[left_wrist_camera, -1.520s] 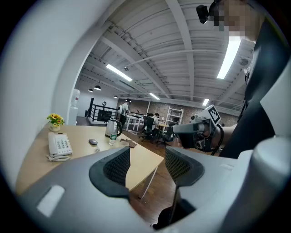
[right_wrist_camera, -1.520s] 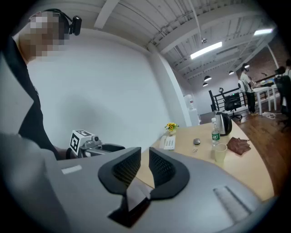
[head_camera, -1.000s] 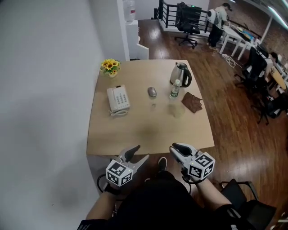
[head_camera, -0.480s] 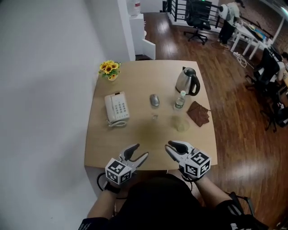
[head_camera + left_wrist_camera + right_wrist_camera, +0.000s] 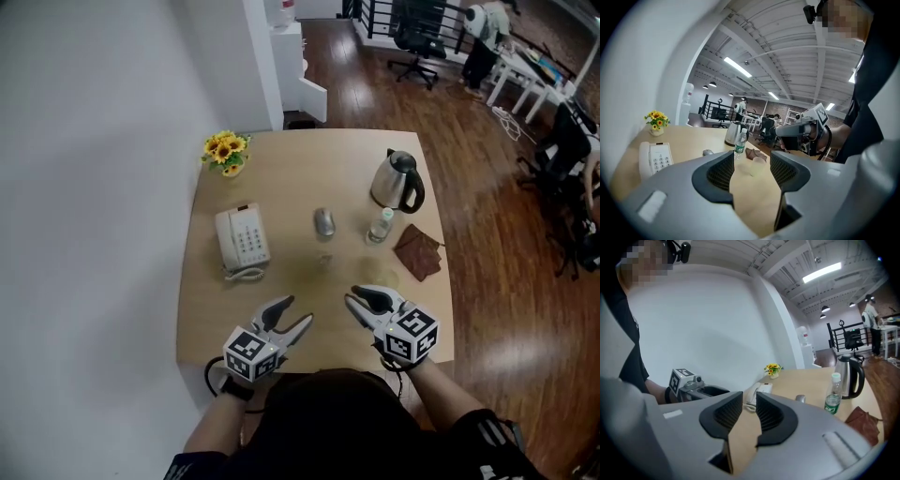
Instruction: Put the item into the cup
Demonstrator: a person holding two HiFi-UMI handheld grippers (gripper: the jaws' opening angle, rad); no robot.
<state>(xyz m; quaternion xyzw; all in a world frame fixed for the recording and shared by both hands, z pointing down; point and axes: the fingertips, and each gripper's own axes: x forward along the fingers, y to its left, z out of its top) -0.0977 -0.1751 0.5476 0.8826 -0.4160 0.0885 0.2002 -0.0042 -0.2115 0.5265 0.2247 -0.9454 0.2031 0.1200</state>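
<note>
A small translucent cup (image 5: 385, 277) stands on the wooden table (image 5: 281, 187), right of centre, just beyond my right gripper (image 5: 360, 299). It also shows between the left jaws in the left gripper view, as a pale cup (image 5: 759, 160). A tiny clear item (image 5: 323, 261) lies mid-table. My left gripper (image 5: 293, 314) is open over the table's near edge with nothing between its fingers. The right gripper's jaws are opening and are also empty. Each gripper sees the other: the right gripper (image 5: 794, 133) and the left gripper (image 5: 691, 383).
On the table are a white phone (image 5: 242, 239), sunflowers (image 5: 225, 150), a grey mouse (image 5: 324, 222), a steel kettle (image 5: 398, 181), a water bottle (image 5: 380, 227) and a brown cloth (image 5: 419, 251). A white wall runs along the left. Office chairs and desks stand far right.
Both grippers have come forward from in front of the table to over its near edge. The view has tilted, so the table sits lower in the picture.
</note>
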